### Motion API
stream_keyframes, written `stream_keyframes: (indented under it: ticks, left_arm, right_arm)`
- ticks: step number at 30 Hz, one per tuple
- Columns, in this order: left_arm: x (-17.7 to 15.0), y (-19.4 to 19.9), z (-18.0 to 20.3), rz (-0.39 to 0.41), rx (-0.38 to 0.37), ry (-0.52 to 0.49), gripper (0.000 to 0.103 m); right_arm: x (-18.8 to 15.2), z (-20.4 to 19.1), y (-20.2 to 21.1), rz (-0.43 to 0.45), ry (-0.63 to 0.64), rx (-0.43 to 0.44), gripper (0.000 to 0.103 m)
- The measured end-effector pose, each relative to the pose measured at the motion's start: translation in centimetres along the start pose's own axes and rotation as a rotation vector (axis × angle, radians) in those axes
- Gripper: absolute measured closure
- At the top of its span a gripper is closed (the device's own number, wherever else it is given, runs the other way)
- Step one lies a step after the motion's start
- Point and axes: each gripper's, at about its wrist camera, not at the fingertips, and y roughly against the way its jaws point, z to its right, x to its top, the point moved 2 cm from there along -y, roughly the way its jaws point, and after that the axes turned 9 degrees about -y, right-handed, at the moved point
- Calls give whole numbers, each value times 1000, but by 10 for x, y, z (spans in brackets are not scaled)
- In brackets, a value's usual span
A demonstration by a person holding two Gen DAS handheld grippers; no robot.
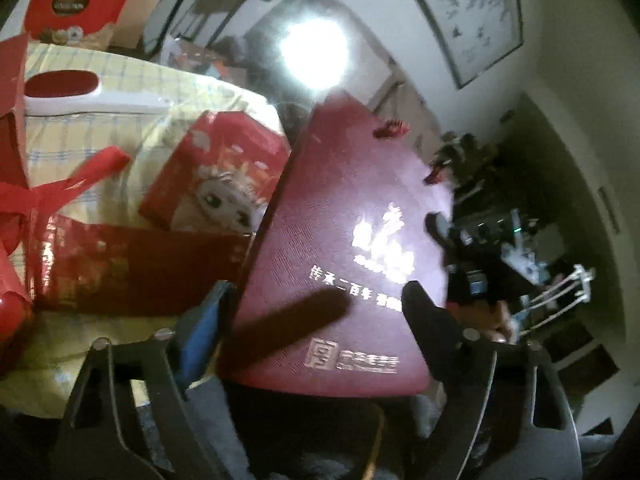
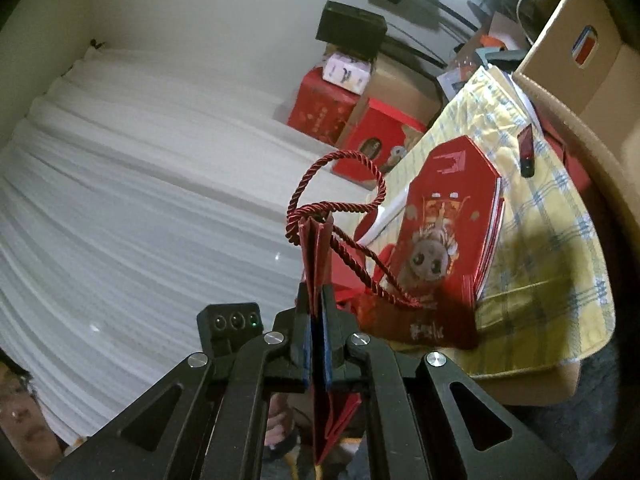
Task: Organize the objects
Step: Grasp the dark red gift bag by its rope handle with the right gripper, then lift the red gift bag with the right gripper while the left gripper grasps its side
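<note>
A flat maroon gift bag point(image 1: 336, 248) with gold lettering fills the middle of the left wrist view, tilted, its twisted rope handles point(image 1: 390, 128) at the far end. Its near end lies between the fingers of my left gripper point(image 1: 316, 312), which stand wide apart; I see no pad pressing on it. My right gripper point(image 2: 316, 320) is shut on the folded edge of the same bag point(image 2: 314, 248), and the rope handle point(image 2: 340, 200) loops above the fingertips. In the left wrist view the right gripper point(image 1: 468, 272) shows as a dark shape at the bag's right edge.
A red box with a cartoon figure point(image 2: 436, 248) lies on a yellow checked cloth point(image 2: 552, 240), behind a glossy red bag point(image 1: 132, 264). Cardboard boxes point(image 2: 580, 60) and red gift boxes point(image 2: 320, 108) stand behind. A person point(image 2: 20, 420) is at the lower left.
</note>
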Motion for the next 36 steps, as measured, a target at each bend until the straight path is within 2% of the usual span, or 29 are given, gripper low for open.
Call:
stream_keyframes:
  ticks: [1, 2, 4, 7, 11, 14, 15, 17, 18, 20, 21, 24, 26, 28, 29, 31, 33, 34, 36]
  left_arm:
    - [0, -2, 0, -7, 34, -11, 44]
    - [-1, -4, 0, -17, 58, -16, 47]
    - [-3, -7, -1, -33, 63, -3, 65]
    - [-3, -6, -4, -17, 61, 34, 80]
    - [-2, 3, -11, 56, 50, 119, 88]
    - [-1, 7, -9, 98, 192, 66, 89]
    - [-1, 6, -6, 90, 241, 37, 89]
    - [-3, 2, -4, 68, 264, 23, 89]
    - [-3, 1, -4, 58, 262, 21, 90]
    - [-4, -2, -3, 20, 230, 0, 90]
    - [-5, -3, -2, 7, 186, 1, 90]
    - [-9, -7, 2, -25, 118, -6, 89]
    - [-10, -6, 5, -21, 58, -1, 80]
    - [-10, -3, 8, -1, 6, 8, 64]
    - [-10, -2, 9, 15, -32, 12, 59]
    - [-9, 2, 11, 44, -70, 11, 55]
    - [-7, 6, 13, 77, -88, 11, 44]
    - [-7, 7, 14, 81, -105, 18, 42]
    - [-7, 8, 15, 87, -178, 39, 37]
  right_arm:
    - [0, 2, -1, 2, -2, 3, 100]
    - [2, 3, -2, 7, 0, -2, 100]
    - [5, 7, -2, 14, 0, -9, 99]
    - [11, 18, 0, 47, -34, -23, 97]
    - [10, 32, -9, 50, -74, -69, 92]
    - [5, 36, -20, 37, -59, -123, 88]
    - [2, 36, -25, 33, -41, -174, 88]
    - [-1, 34, -35, 30, 20, -295, 86]
    - [-3, 33, -39, 34, 40, -323, 86]
    - [-4, 32, -43, 39, 51, -325, 89]
    - [-4, 31, -43, 37, 45, -296, 91]
    - [-2, 30, -38, 27, 10, -177, 97]
    - [0, 29, -37, 16, -24, -85, 97]
    - [1, 29, -35, 8, -43, -27, 97]
    - [1, 29, -33, 8, -53, -7, 97]
    - [4, 32, -29, 10, -94, 45, 97]
    - [6, 38, -25, 16, -149, 104, 97]
    - [7, 40, -24, 14, -175, 141, 97]
    - [8, 45, -24, 14, -221, 193, 97]
